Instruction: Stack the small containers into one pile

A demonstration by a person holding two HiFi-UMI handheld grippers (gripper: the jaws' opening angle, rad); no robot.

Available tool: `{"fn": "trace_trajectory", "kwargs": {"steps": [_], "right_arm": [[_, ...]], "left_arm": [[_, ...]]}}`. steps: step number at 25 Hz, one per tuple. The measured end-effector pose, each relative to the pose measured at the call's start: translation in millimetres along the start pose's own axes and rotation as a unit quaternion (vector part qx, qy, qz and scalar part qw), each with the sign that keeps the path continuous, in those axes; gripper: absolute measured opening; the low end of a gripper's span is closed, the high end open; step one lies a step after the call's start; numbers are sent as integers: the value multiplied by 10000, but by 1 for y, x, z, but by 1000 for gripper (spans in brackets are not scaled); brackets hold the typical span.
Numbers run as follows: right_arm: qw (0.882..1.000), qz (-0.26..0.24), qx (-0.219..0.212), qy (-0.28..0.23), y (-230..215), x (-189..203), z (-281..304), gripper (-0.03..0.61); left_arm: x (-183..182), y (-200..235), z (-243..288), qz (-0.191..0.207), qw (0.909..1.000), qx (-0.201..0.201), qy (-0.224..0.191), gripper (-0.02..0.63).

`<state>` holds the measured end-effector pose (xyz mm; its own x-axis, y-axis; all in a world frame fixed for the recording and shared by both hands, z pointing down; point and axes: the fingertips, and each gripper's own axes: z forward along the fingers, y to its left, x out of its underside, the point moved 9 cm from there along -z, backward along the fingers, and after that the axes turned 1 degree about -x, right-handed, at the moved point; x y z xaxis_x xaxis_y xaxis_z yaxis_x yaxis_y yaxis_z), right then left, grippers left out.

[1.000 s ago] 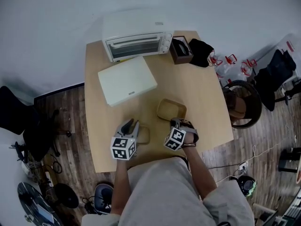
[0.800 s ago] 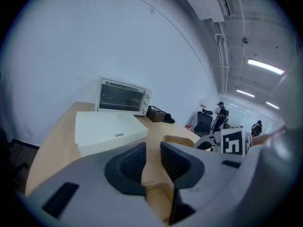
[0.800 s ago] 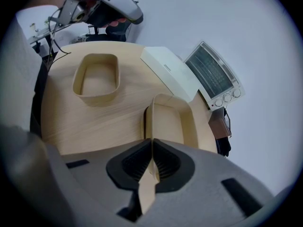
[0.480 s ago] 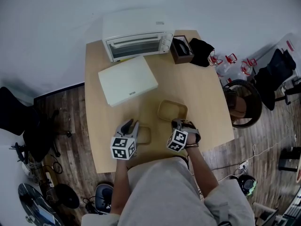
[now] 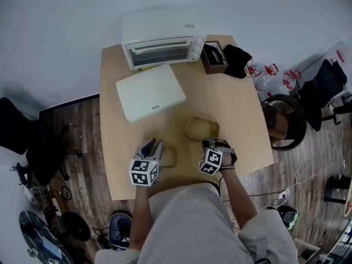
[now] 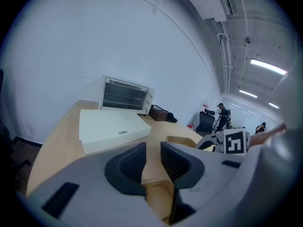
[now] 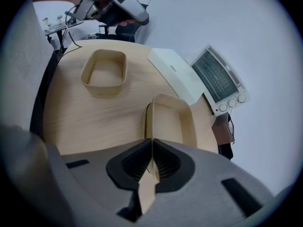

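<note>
Two small tan containers sit on the wooden table (image 5: 231, 106). My right gripper (image 5: 208, 143) is shut on the near rim of the right-hand container (image 5: 202, 128); in the right gripper view that container's thin wall (image 7: 150, 126) runs between the pads. The other container (image 5: 168, 157) lies beside my left gripper (image 5: 152, 145), whose jaws stand apart with nothing pressed between them. In the left gripper view its rim (image 6: 158, 193) shows below the open left gripper (image 6: 152, 161). The right gripper view shows this container (image 7: 104, 72) to the left.
A white toaster oven (image 5: 162, 44) stands at the table's far edge, with a flat white box (image 5: 149, 92) in front of it. A brown box (image 5: 212, 58) and black cloth (image 5: 236, 61) lie at the far right corner. A chair (image 5: 283, 120) stands right of the table.
My right gripper has rolled a little, its marker cube shifting right, still holding the container's rim. The left gripper and its container have stayed put.
</note>
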<state>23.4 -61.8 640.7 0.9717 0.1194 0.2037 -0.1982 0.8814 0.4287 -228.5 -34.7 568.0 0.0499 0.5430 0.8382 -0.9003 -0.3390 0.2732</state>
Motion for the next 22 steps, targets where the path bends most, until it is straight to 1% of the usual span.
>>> {"fn": "trace_trajectory", "kwargs": {"steps": [8, 19, 20, 22], "right_arm": [[9999, 90, -124, -50, 2, 2, 10, 20], [9986, 248, -475, -33, -1, 4, 20, 21], [9985, 272, -483, -34, -2, 4, 19, 24], [9981, 339, -507, -32, -1, 3, 17, 55]], "left_arm": [[3, 1, -3, -47, 10000, -76, -4, 90], [0, 4, 1, -46, 10000, -54, -2, 89], [0, 4, 2, -45, 10000, -50, -3, 91], [0, 6, 2, -53, 10000, -52, -3, 91]]}}
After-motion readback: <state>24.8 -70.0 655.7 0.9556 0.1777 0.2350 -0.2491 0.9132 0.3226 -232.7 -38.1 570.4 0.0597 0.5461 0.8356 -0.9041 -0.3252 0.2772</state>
